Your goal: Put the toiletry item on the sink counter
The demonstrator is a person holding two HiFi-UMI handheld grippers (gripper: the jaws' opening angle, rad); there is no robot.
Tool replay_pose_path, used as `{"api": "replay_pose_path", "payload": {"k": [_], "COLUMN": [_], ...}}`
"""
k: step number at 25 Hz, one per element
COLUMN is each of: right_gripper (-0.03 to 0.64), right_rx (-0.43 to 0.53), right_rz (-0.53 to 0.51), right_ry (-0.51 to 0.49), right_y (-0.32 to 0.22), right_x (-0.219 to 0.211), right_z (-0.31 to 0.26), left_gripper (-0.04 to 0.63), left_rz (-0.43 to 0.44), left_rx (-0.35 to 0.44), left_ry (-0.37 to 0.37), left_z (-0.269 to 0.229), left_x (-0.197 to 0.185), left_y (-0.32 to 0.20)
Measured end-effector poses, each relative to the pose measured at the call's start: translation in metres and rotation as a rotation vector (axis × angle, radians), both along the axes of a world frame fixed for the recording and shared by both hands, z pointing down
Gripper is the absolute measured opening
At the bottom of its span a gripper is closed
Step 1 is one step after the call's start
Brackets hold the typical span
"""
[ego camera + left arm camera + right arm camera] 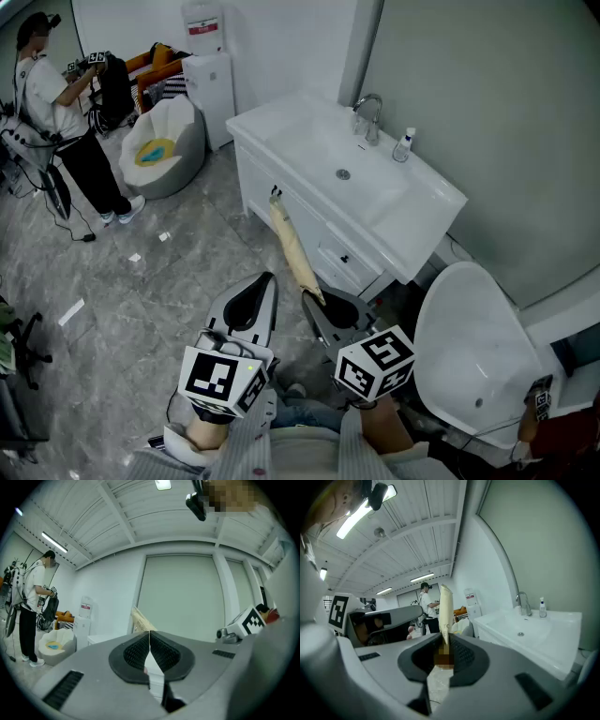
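Toiletry tube (292, 246) clamped in right gripper (319, 302), mid-carry, short of the sink counter's (422, 220) front edge. Left gripper (261, 286) closed, empty. Next: reach over the counter and set it down.

1. Two grippers: left gripper (266, 279), right gripper (309, 302).
2. Two marker cubes (222, 380), one per gripper.
3. One cream toiletry tube (295, 248).
4. One white bench (427, 211), with one basin (328, 155), one faucet (368, 114) and one pump bottle (404, 145).
5. One water dispenser (208, 89).
6. One beanbag seat (164, 145).
7. One standing person (66, 122).
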State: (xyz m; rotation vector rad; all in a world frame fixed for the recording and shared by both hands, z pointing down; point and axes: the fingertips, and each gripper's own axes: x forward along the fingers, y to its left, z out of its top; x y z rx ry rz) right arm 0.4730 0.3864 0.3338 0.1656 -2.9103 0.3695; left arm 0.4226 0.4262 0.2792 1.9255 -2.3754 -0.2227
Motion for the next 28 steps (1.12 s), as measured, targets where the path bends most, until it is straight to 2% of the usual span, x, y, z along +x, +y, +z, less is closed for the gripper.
{"api": "replay_pose_path", "payload": {"k": [17, 22, 28], "right_gripper": [0.049, 0.050, 0.051], "right_rx": [-0.033, -0.059, -0.060], "right_rz": [-0.024, -0.031, -0.025], "right_ry": [0.016, 0.031, 0.056], "right_y": [-0.006, -0.020, -0.036], "right_x": [0.030, 0.019, -0.015], "right_z": [0.020, 0.031, 0.042], "left_gripper": [0.018, 0.018, 0.017], "left_rz": [-0.017, -0.035, -0.027], "left_rx": [-0.027, -0.041, -0.046], "left_ry": [-0.012, 0.000, 0.000], "left_z": [0.013, 0.020, 0.026], "left_x": [0.033, 0.021, -0.014], "left_y": [-0.005, -0.015, -0.034]}}
